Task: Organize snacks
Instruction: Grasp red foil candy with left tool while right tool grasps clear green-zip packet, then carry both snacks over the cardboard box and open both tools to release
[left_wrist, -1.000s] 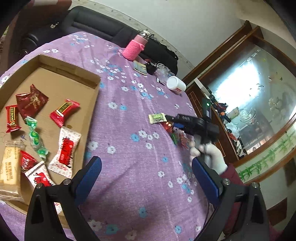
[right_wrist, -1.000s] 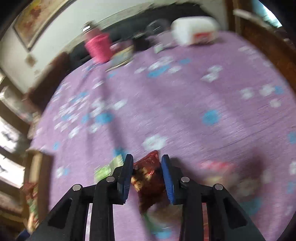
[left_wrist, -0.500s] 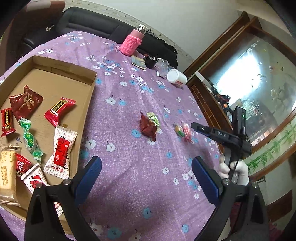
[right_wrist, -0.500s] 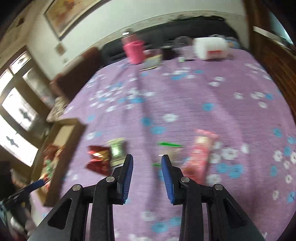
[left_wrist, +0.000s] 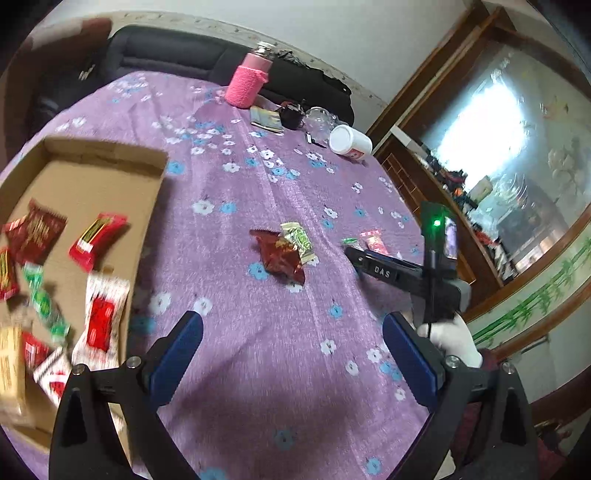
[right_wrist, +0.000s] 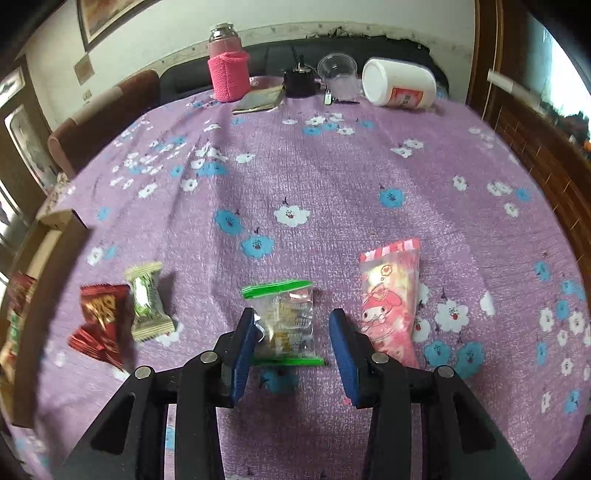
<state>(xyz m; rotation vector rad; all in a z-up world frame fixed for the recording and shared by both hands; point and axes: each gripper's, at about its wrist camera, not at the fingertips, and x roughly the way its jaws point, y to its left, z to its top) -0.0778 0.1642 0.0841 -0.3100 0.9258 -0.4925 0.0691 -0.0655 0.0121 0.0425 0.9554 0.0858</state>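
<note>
The right gripper stood spread around a green-edged clear snack packet — not gripping; the left gripper gaped, released, above the tabletop.

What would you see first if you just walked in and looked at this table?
Probably the purple flowered tablecloth with loose snacks on it: a pink cartoon-bunny packet, a clear green-edged packet between the open right gripper's fingers, and a crinkly red packet touching a pale green-printed candy. Farther left, a cardboard tray holds more red, green and white snacks. At the far edge stands a bottle in a pink knitted sleeve.
</note>
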